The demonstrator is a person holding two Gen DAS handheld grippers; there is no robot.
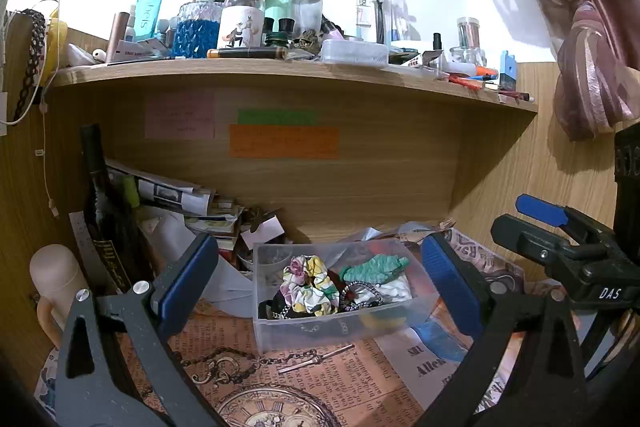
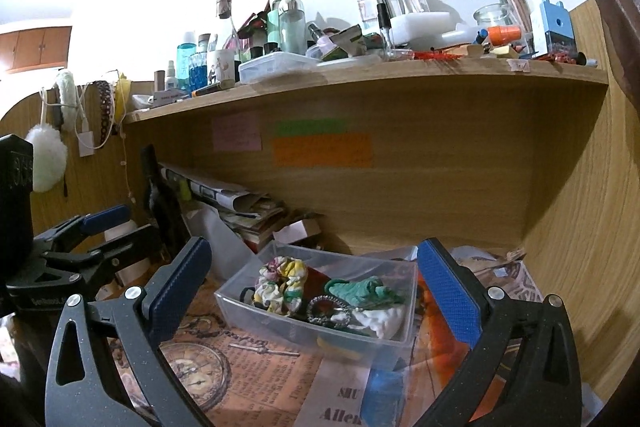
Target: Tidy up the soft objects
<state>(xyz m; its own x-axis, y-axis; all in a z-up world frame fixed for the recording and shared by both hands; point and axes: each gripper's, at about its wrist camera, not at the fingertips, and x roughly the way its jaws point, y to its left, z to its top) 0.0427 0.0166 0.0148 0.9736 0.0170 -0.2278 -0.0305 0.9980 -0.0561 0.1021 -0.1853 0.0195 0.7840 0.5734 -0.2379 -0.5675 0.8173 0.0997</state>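
A clear plastic box (image 1: 320, 329) (image 2: 280, 327) stands on the printed desk mat and holds soft hair ties. Inside lie a floral scrunchie (image 1: 310, 285) (image 2: 280, 285), a green scrunchie (image 1: 374, 267) (image 2: 362, 291), a white one (image 2: 380, 319) and a sparkly band (image 2: 330, 313). My left gripper (image 1: 320, 285) is open wide, its blue pads (image 1: 188, 287) standing on either side of the box, apart from it. My right gripper (image 2: 316, 291) is open just as wide, with nothing held. The right gripper (image 1: 560, 239) shows at the right edge of the left wrist view.
A wooden shelf (image 1: 280, 73) (image 2: 380, 75) crowded with bottles and jars overhangs the nook. Stacked papers and books (image 1: 188, 203) and a dark bottle (image 1: 106, 211) fill the back left. A beige mug (image 1: 56, 283) stands at left. A curtain (image 1: 580, 39) hangs at right.
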